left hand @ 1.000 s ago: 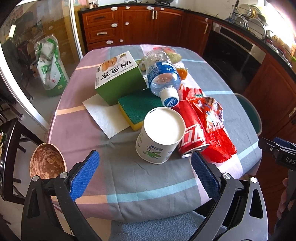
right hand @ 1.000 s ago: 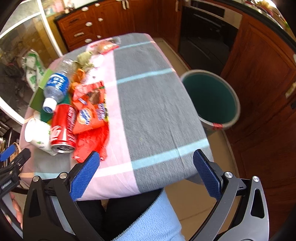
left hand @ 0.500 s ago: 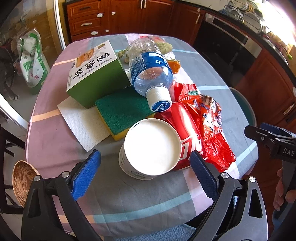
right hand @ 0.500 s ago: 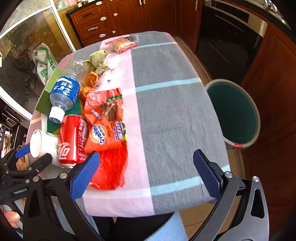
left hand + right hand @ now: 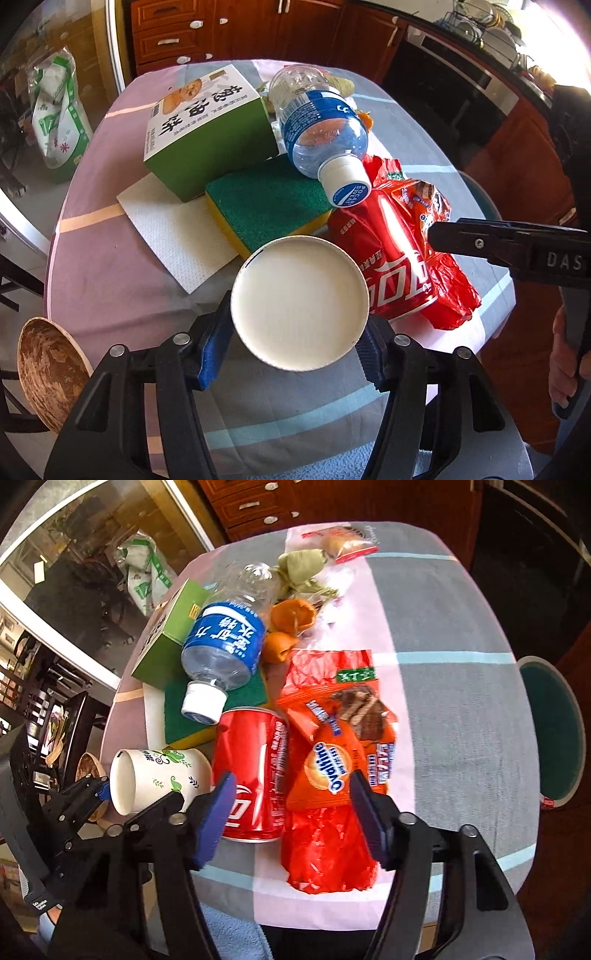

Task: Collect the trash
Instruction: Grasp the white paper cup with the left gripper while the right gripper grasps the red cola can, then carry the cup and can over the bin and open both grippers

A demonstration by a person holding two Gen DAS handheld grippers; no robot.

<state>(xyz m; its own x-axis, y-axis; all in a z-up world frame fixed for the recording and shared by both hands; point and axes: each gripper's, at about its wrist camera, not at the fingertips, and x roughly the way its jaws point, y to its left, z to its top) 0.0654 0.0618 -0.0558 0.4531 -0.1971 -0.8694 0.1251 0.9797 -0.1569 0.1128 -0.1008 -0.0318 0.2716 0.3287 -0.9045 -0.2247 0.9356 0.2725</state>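
Observation:
A white paper cup (image 5: pixel 299 302) lies on its side at the table's near edge. My left gripper (image 5: pixel 295 347) is shut on its base end, also seen in the right wrist view (image 5: pixel 155 779). A red cola can (image 5: pixel 255 771) lies beside the cup. An orange Ovaltine wrapper (image 5: pixel 332 760) rests on a red plastic bag (image 5: pixel 325 849). My right gripper (image 5: pixel 291 819) hovers part-open over the can's end and the wrappers, holding nothing. A blue-labelled plastic bottle (image 5: pixel 321 125) lies on a green sponge (image 5: pixel 266 203).
A green box (image 5: pixel 207 125) and a white napkin (image 5: pixel 173 229) sit at the left. Orange peels (image 5: pixel 288 624), a green wad (image 5: pixel 303 568) and a snack packet (image 5: pixel 347 542) lie farther back. A green bin (image 5: pixel 554 731) stands on the floor right of the table.
My left gripper moved forward and closed on the paper cup. My right gripper moved left over the can and wrappers and narrowed its jaws.

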